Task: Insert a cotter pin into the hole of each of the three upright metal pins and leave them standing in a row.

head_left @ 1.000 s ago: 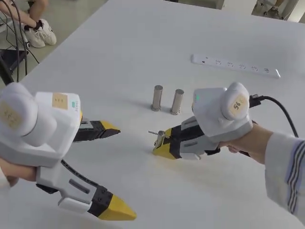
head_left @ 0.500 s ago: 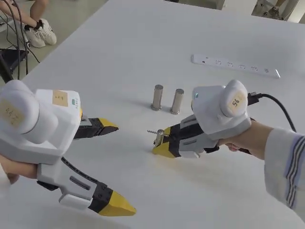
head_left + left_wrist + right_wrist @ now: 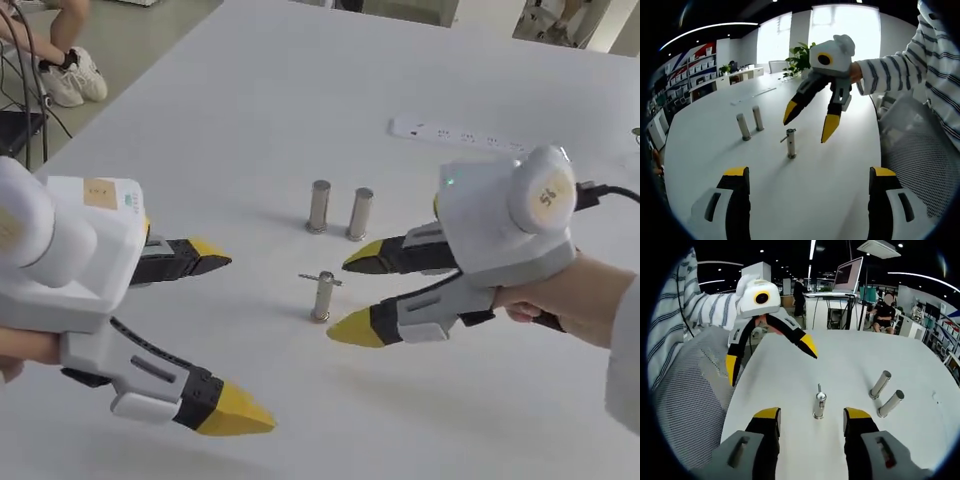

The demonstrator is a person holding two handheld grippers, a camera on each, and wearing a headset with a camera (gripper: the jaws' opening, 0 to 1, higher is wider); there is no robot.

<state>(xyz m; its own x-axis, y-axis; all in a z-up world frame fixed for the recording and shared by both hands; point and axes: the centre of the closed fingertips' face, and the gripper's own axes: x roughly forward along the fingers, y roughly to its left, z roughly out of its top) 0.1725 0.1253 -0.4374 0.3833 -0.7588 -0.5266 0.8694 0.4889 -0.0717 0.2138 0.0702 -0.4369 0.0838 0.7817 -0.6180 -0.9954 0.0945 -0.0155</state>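
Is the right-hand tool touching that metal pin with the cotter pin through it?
Apart. In the right gripper view, the metal pin stands between the right tool's open jaws, with bare table showing on both sides.

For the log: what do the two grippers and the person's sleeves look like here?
The left gripper and right gripper both have white housings with a rounded knob and black jaws ending in yellow. The right one carries a round beige sticker and a black cable; the left has a square beige sticker. The sleeves are white with dark stripes.
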